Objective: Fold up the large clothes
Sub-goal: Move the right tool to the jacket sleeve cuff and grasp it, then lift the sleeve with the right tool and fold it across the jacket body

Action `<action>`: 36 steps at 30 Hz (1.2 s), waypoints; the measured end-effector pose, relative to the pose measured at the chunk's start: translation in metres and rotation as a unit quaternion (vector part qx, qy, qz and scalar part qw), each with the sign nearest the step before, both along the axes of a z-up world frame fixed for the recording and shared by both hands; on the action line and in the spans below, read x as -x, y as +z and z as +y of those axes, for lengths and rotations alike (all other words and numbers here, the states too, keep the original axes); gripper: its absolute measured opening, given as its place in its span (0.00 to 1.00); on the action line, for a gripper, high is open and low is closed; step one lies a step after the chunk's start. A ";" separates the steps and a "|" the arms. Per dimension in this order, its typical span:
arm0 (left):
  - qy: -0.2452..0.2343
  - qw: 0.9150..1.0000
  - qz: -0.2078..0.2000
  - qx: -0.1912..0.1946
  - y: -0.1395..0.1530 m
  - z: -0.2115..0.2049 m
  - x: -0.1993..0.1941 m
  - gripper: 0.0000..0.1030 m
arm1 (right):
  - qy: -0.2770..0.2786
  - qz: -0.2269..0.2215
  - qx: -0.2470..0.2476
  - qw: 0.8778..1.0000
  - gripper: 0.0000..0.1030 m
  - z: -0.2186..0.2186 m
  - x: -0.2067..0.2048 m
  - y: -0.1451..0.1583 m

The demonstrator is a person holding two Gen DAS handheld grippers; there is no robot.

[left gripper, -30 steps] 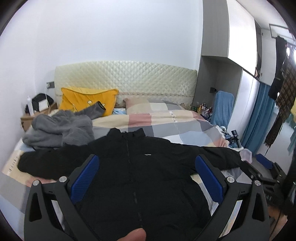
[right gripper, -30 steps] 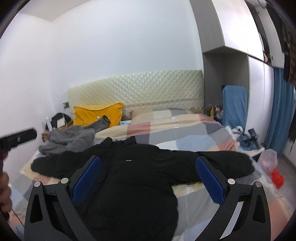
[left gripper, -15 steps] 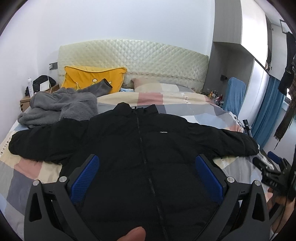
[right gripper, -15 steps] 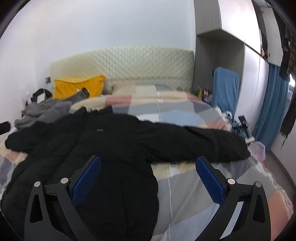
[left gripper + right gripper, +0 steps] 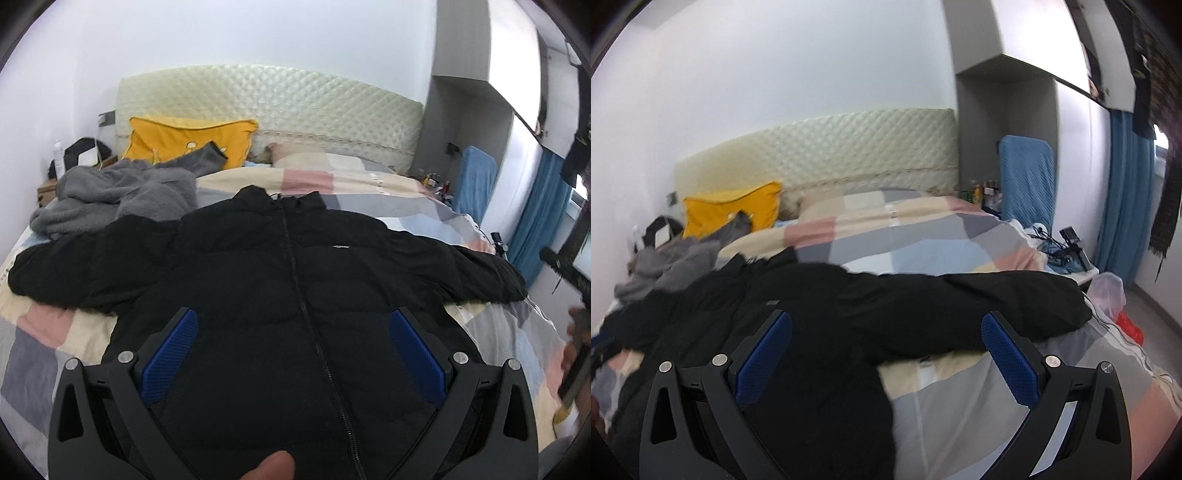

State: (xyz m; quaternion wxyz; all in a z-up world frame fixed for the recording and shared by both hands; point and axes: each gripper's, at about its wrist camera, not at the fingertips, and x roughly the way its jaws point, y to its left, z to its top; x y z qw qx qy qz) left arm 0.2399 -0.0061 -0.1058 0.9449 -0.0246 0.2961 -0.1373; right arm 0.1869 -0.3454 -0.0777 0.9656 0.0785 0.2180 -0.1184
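The black jacket [image 5: 295,295] lay face-up, zipped and sleeves spread, on the bed [image 5: 55,332]. Within a second both grippers had dropped closer: the left gripper [image 5: 293,354] over its body, the right gripper [image 5: 886,354] probably toward the right sleeve [image 5: 979,306]. Both jaws gaped, empty; folding had not begun.

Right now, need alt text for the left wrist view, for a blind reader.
A black puffer jacket lies zipped and face up on a patchwork quilt, sleeves spread wide. The open left gripper hovers over its lower half. Behind lie a grey fleece and a yellow pillow.
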 end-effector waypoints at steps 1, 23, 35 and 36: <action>0.003 1.000 -0.004 -0.003 0.000 0.001 0.001 1.00 | -0.002 0.004 -0.004 1.000 1.00 -0.012 -0.004 0.000; 0.040 0.998 0.053 -0.007 -0.038 -0.005 -0.029 1.00 | -0.179 0.042 -0.375 0.909 0.88 -0.305 -0.035 -0.182; 0.094 0.994 0.056 -0.011 -0.061 0.004 -0.047 1.00 | -0.218 -0.027 -0.283 0.934 0.91 -0.338 -0.091 -0.179; 0.098 0.993 0.060 -0.010 -0.065 0.005 -0.051 1.00 | -0.222 -0.036 -0.285 0.932 0.91 -0.339 -0.092 -0.177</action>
